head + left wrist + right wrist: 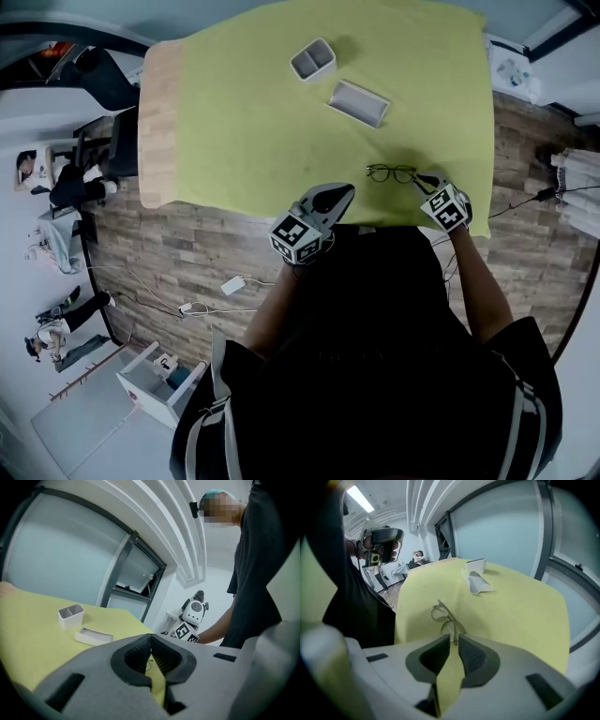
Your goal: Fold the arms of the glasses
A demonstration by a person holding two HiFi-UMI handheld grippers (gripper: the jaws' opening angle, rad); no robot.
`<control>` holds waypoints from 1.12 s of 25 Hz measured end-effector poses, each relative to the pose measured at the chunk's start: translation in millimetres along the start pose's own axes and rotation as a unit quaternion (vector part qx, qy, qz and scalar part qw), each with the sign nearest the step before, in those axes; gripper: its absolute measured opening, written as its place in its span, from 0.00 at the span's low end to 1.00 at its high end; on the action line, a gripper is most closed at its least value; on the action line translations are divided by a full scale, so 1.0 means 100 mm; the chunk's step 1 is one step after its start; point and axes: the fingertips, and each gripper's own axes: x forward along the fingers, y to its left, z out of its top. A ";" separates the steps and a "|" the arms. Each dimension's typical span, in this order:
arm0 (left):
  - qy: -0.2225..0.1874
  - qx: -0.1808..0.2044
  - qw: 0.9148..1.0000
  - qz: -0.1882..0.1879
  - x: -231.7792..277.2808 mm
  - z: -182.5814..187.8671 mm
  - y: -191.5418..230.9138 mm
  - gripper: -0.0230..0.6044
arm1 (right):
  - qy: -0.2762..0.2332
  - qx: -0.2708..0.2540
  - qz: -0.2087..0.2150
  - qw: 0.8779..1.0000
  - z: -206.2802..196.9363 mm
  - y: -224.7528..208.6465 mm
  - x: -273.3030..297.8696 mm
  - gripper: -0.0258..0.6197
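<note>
The glasses (392,173) lie at the near right of the green surface (234,122), one arm stretched out unfolded toward the right gripper (424,181), whose jaws stand a narrow slit apart around its tip; the left gripper (339,194) hovers to their left, closed and empty, and the folding looks barely begun

Site: indoor robotics lab, open-plan office type. Evidence:
- Wooden table (157,122) under a yellow-green cloth (244,122), standing on a wood-plank floor (187,239).
- Loose cables and a white power adapter (232,285) on the floor just in front of the table.
- People seated among dark chairs (70,186) left of the table.
- Frosted glass partition in dark metal frames (61,559) beyond the table's far edge.
- White rounded, robot-like machine (194,611) past the table's right end.
- Ceiling strip light (360,498) overhead.
</note>
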 end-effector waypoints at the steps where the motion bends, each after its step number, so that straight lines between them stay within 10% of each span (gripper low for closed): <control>1: -0.002 0.000 1.000 -0.001 0.00 0.00 0.01 0.07 | -0.007 0.013 -0.006 1.000 0.01 -0.02 -0.03 0.10; 6: -0.012 -0.007 1.000 -0.011 -0.01 0.01 0.01 0.07 | -0.069 0.101 -0.008 0.992 0.20 0.02 -0.27 0.10; 28: -0.038 0.008 0.996 -0.085 0.01 0.26 -0.24 0.07 | -0.292 0.138 0.058 0.945 1.34 0.67 -1.20 0.09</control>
